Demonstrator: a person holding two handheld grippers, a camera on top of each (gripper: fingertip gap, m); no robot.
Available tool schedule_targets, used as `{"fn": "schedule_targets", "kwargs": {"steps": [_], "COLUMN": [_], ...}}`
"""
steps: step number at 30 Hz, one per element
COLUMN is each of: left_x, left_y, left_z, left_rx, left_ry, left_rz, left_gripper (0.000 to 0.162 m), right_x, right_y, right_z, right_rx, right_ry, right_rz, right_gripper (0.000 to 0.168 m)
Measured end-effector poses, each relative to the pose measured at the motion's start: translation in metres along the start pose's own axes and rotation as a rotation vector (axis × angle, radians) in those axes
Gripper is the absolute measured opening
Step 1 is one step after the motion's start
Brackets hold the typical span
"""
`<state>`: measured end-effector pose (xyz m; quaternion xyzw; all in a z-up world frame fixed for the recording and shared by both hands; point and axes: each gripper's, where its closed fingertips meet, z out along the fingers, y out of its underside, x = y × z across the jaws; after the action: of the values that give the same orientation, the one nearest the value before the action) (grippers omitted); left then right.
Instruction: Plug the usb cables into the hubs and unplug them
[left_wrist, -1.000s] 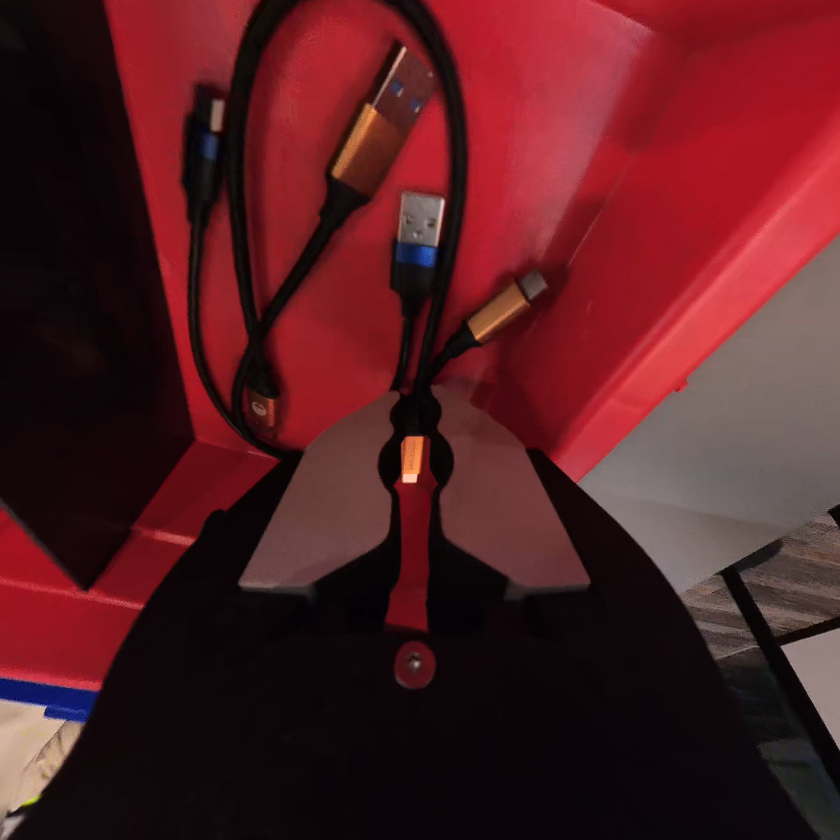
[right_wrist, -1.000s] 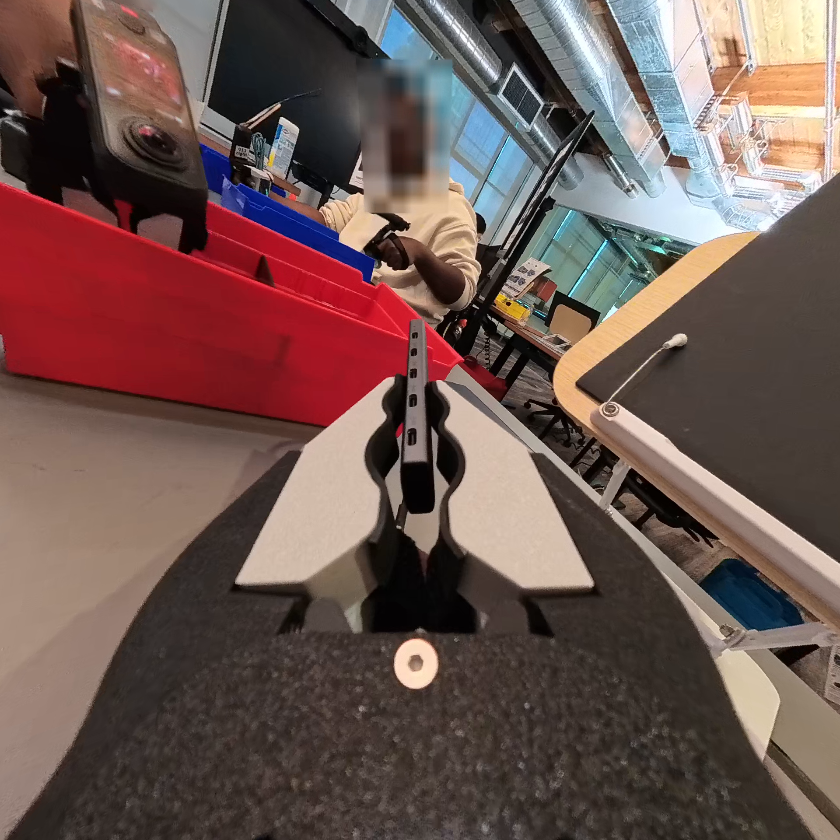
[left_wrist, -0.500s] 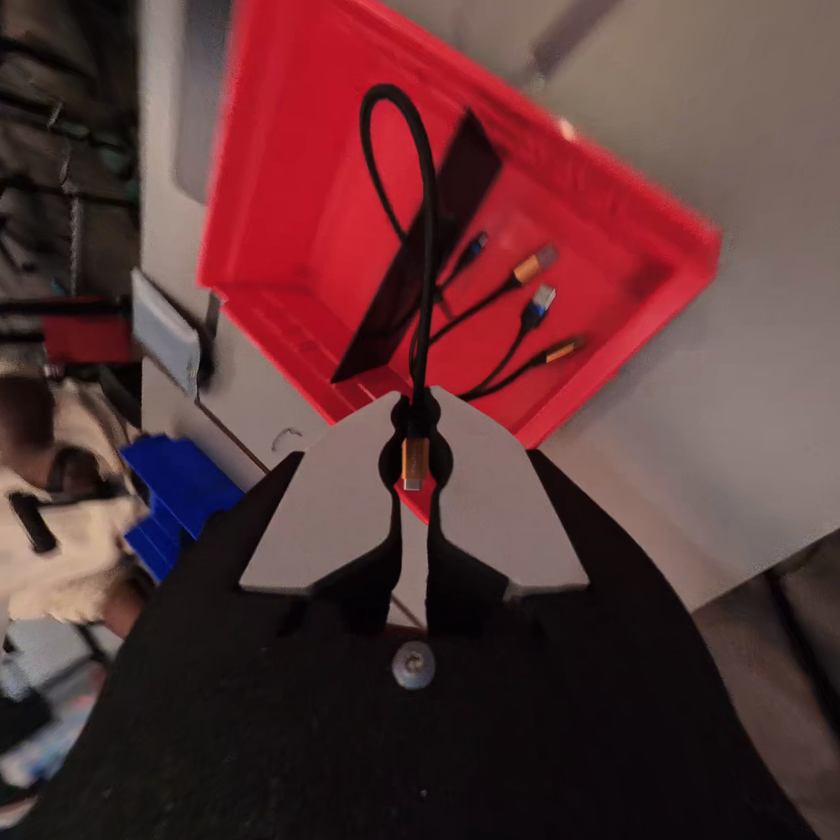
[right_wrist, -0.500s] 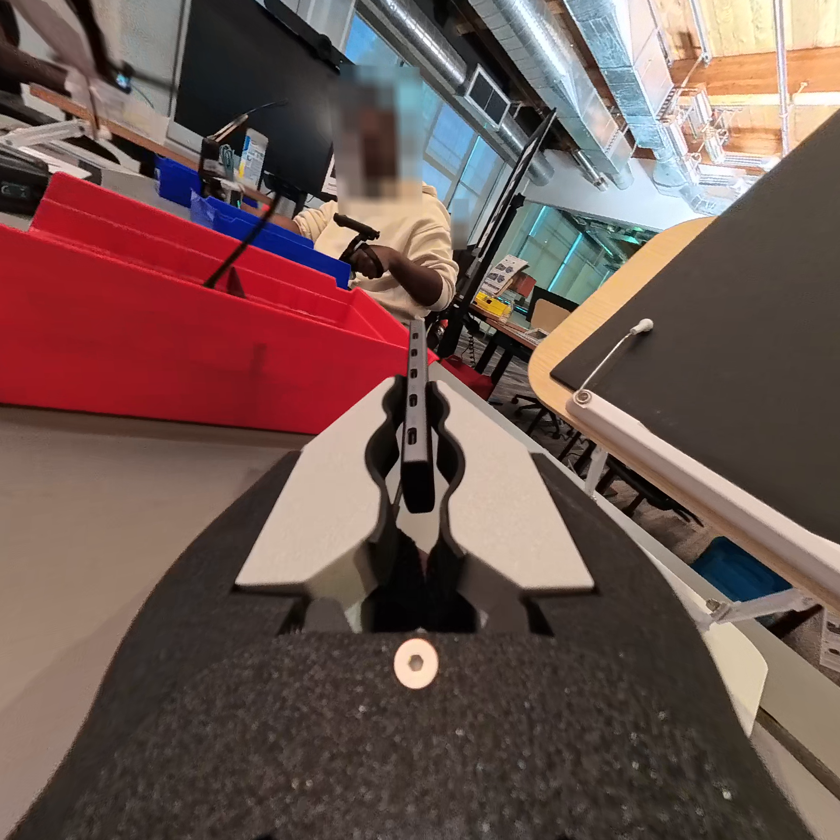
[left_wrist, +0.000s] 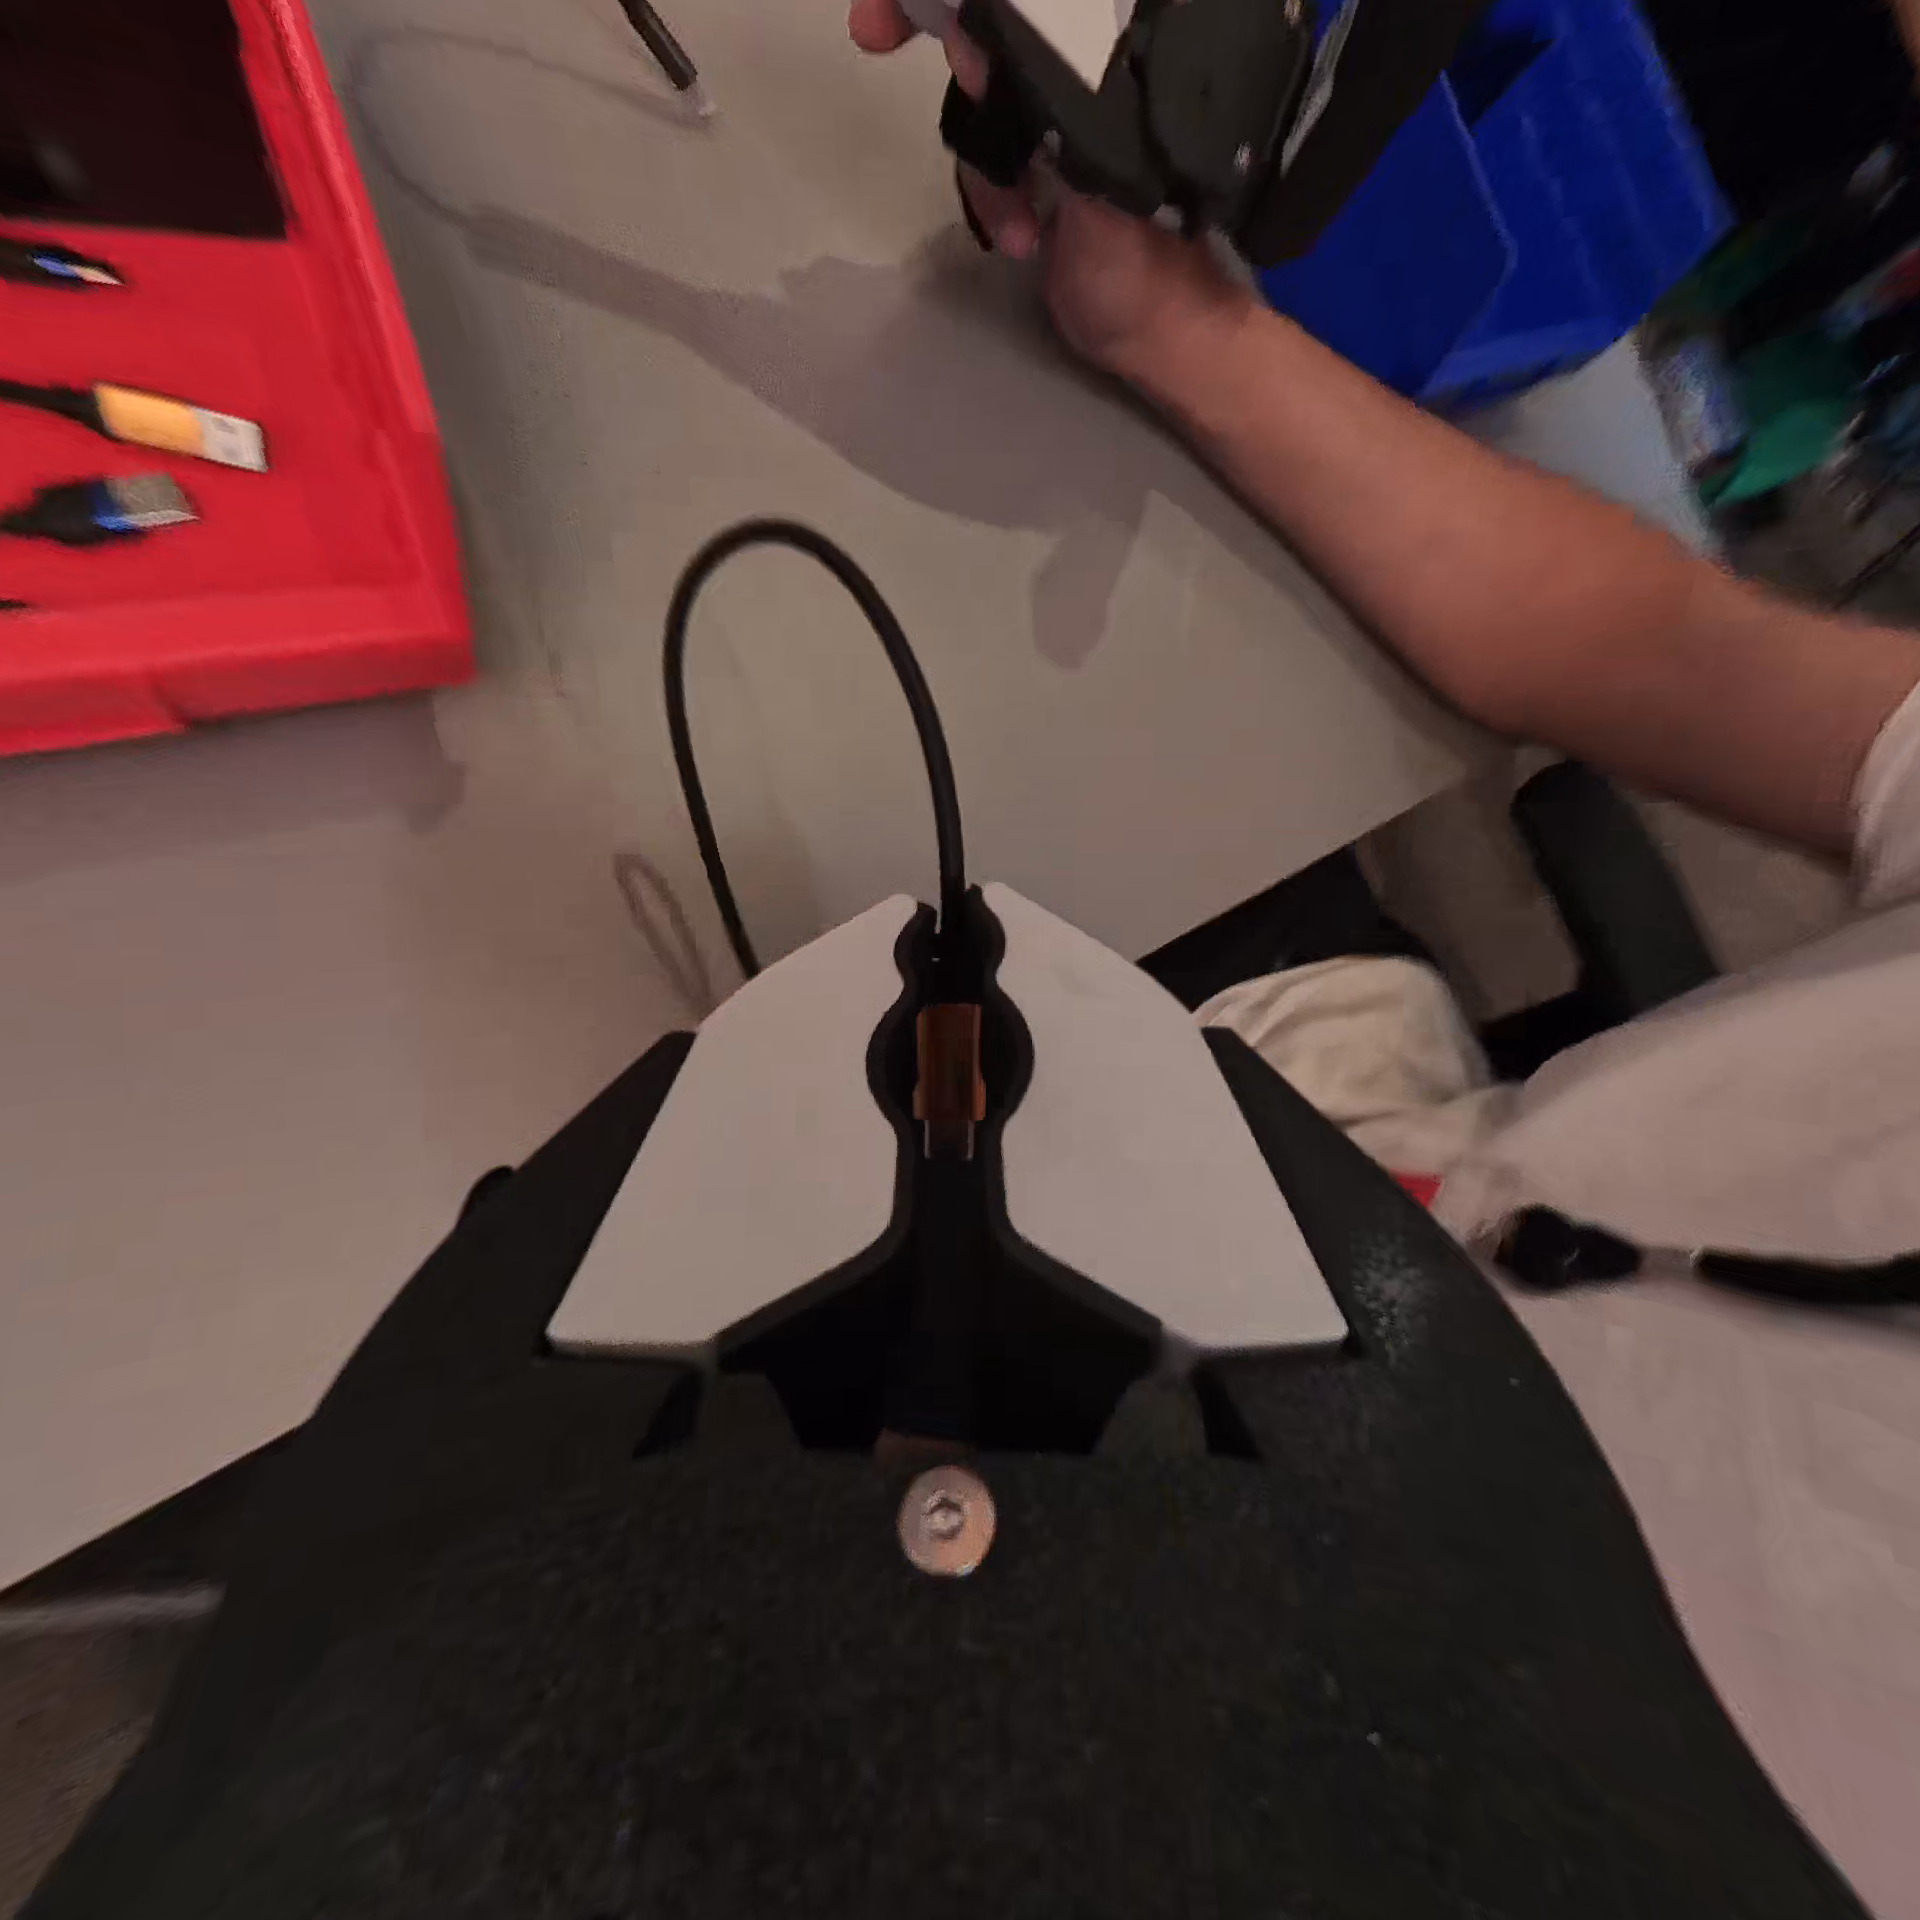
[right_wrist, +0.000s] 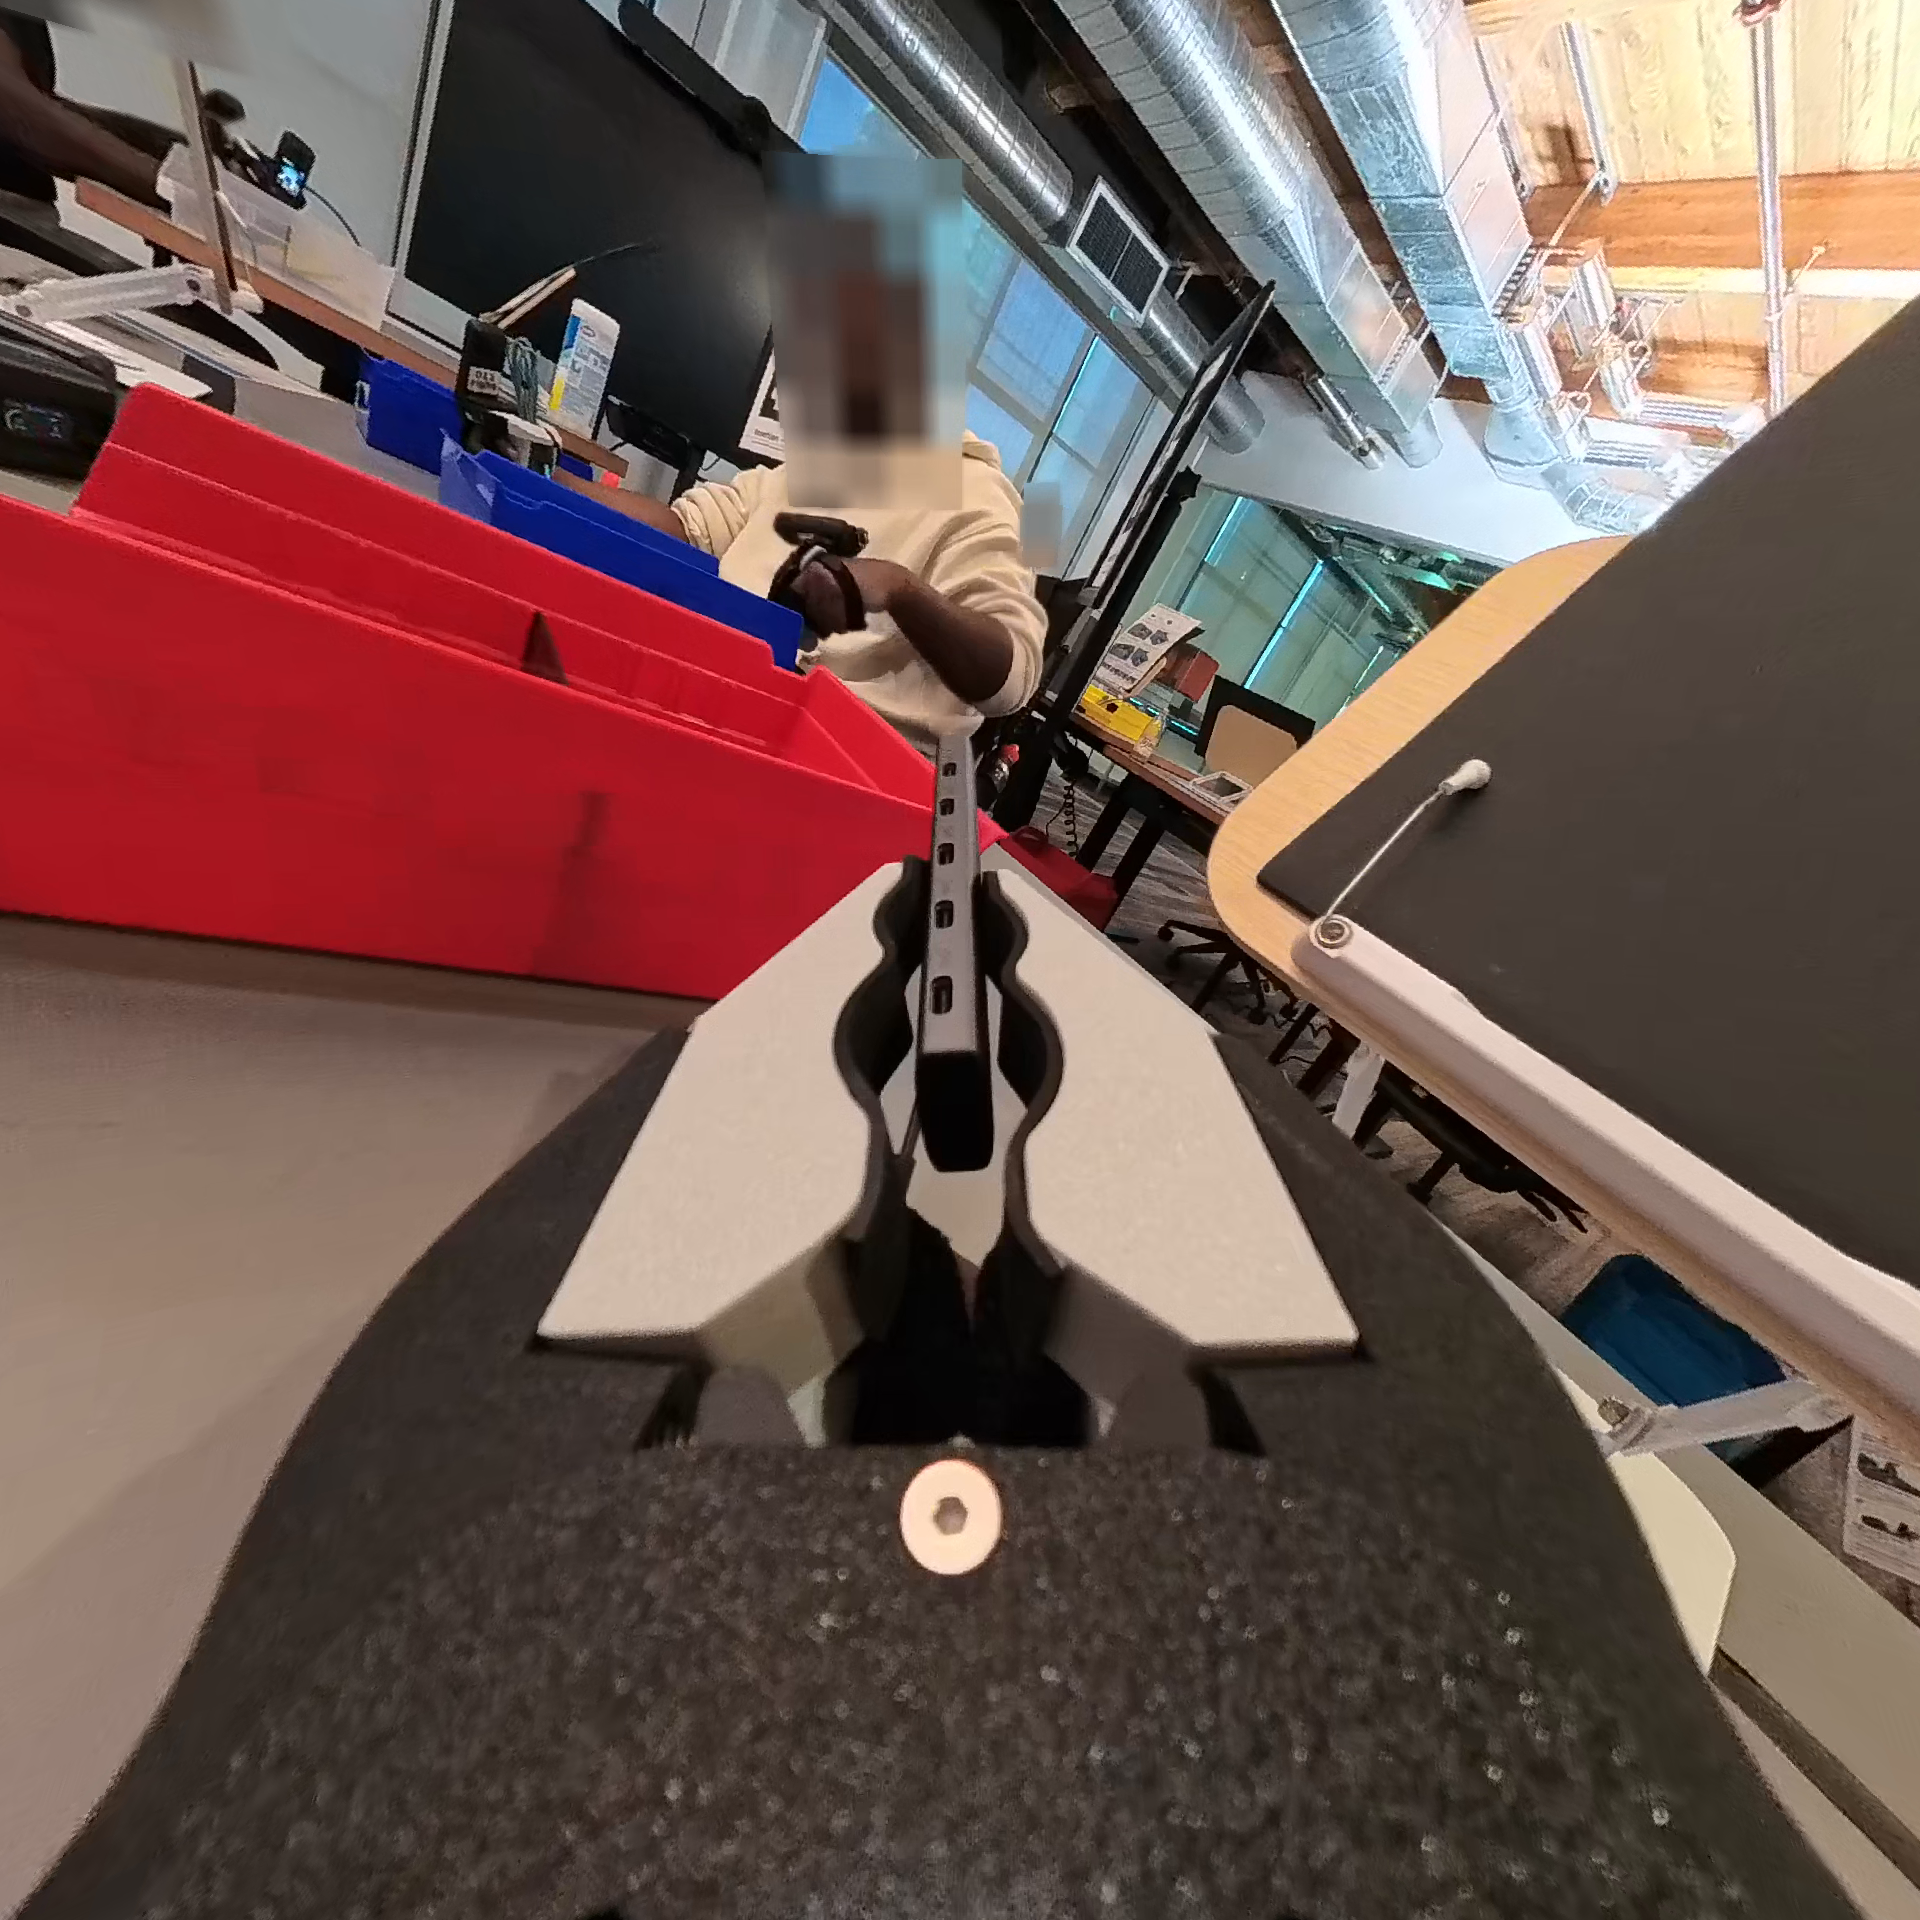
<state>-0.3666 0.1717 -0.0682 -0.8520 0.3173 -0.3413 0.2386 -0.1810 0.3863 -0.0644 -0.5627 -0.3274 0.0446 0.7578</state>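
Observation:
My left gripper (left_wrist: 948, 914) is shut on a black cable (left_wrist: 800, 644) just behind its orange plug (left_wrist: 945, 1060). The plug points back between the fingers and the cable loops forward over the grey table (left_wrist: 260, 987). My right gripper (right_wrist: 951, 883) is shut on a slim grey hub (right_wrist: 954, 935) with a row of ports along its edge, held edge-up above the table (right_wrist: 208, 1091). The right gripper also shows, held by a hand, at the top of the left wrist view (left_wrist: 1143, 114).
A red bin (left_wrist: 208, 644) at the left holds more cables with orange and blue plugs. It also shows in the right wrist view (right_wrist: 312, 810). Blue bins (left_wrist: 1475, 229) stand at the right. A person's forearm (left_wrist: 1455, 582) crosses the table. A tilted black board (right_wrist: 1662, 883) stands at the right. The grippers' ends are close to 30 centimetres from one another.
My left gripper has lifted the cable out of the red bin and swung right over the bare table, toward the right gripper. The right gripper has kept its hold on the hub and barely shifted.

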Motion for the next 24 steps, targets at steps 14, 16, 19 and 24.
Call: {"fn": "schedule_targets", "kwargs": {"steps": [14, 16, 19, 24], "left_x": [0.073, 0.072, 0.056, 0.010], "left_y": [-0.033, -0.032, -0.022, 0.000], "left_z": [0.149, 0.143, 0.139, 0.140], "left_rx": [0.118, 0.097, -0.013, -0.170], "left_ry": [0.469, 0.426, 0.314, 0.035], "left_rz": [-0.178, 0.069, 0.477, 0.654], "left_gripper": [0.035, 0.040, 0.042, 0.048], "right_x": [-0.001, 0.001, 0.000, -0.003], "right_y": [-0.001, 0.000, 0.001, 0.001], "right_z": [-0.001, -0.001, 0.000, -0.001], "right_rx": [0.005, 0.004, 0.001, -0.002], "right_ry": [-0.011, -0.010, -0.016, -0.023], "right_rz": [0.012, 0.026, 0.031, 0.007], "right_gripper": [0.008, 0.008, 0.008, 0.008]}}
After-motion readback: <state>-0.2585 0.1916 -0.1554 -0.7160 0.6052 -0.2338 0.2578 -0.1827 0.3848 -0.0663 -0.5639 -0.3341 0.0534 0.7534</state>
